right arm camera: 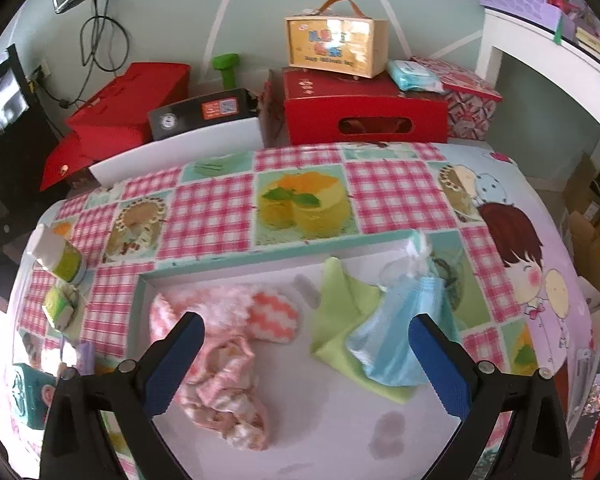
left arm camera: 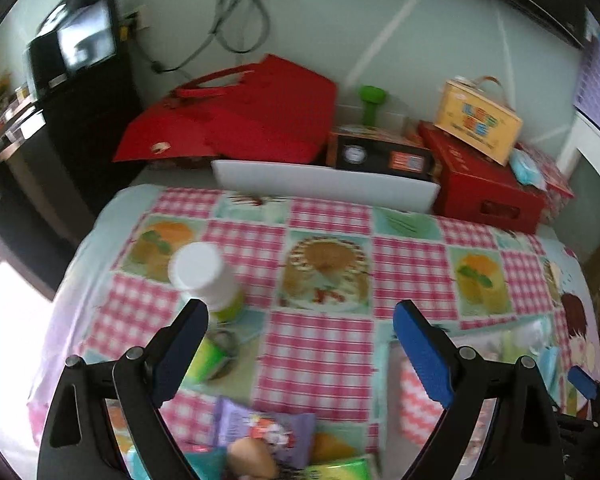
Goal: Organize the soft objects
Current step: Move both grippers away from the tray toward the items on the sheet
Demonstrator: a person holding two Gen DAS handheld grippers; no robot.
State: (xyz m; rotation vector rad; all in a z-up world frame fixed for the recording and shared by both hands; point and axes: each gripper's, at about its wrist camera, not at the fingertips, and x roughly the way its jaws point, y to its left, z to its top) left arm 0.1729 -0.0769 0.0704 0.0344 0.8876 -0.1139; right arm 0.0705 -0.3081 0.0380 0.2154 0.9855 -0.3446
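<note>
Both tools are spread wide and hold nothing: the right gripper [right arm camera: 306,354] hangs over the shallow white tray [right arm camera: 236,276], where a fluffy pink-and-white sock [right arm camera: 228,310], a folded green cloth [right arm camera: 340,312] and a pale blue fabric piece [right arm camera: 396,340] already lie. The left gripper [left arm camera: 300,344] hovers above the checked tablecloth [left arm camera: 320,344] near a purple snack packet [left arm camera: 268,428]. Judging by this, sorting is well along, and the next move calls for picking out another soft item among the clutter beside the tray.
</note>
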